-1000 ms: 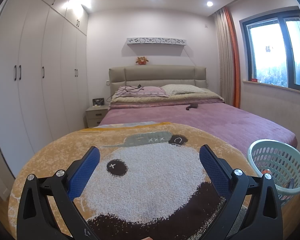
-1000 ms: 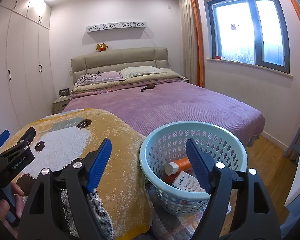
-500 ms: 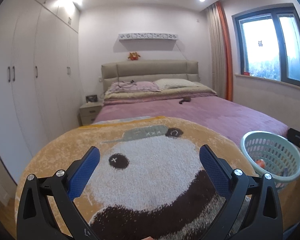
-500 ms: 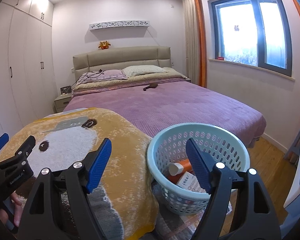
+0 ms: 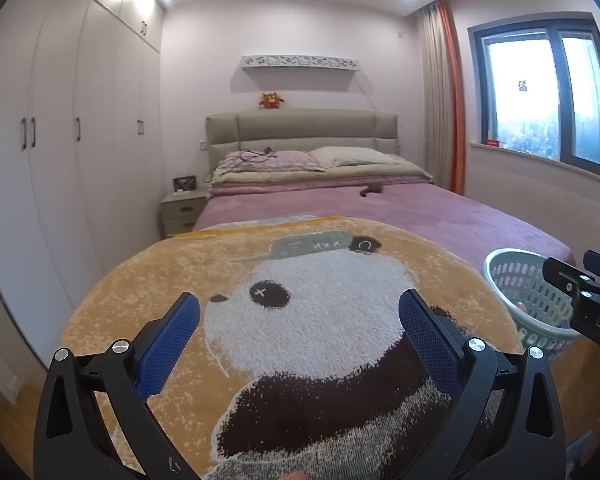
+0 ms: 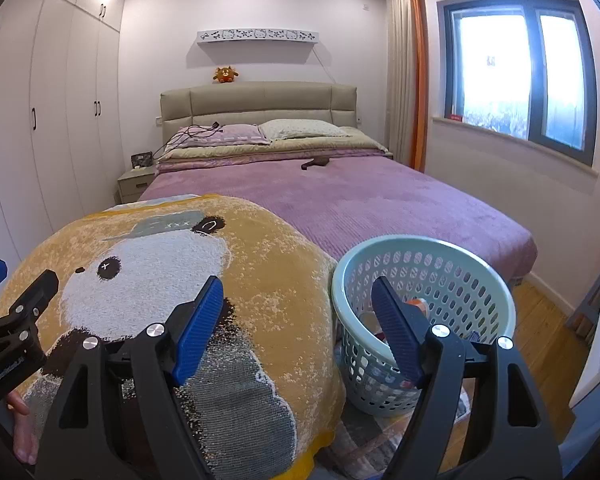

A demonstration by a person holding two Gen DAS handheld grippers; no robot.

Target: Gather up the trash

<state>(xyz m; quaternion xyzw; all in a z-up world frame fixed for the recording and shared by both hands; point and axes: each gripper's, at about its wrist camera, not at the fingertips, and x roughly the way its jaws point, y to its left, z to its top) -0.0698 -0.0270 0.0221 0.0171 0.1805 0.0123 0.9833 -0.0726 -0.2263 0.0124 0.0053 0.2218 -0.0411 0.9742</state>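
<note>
Two empty grippers, basket [image 6: 424, 280] contents perhaps trash

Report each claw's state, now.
Left claw: open, holding nothing, over the panda blanket.
Right claw: open, holding nothing, beside the basket.

Bedroom ahead of me: bed [image 6: 340, 196] with purple cover at 12, beige headboard [image 6: 260, 104] behind. White wardrobes [image 5: 60, 140] at 9, nightstand [image 5: 182, 212] at 11. Window [image 6: 516, 68] at 2, orange curtain [image 6: 418, 72] beside it. Ceiling spotlights on.
</note>
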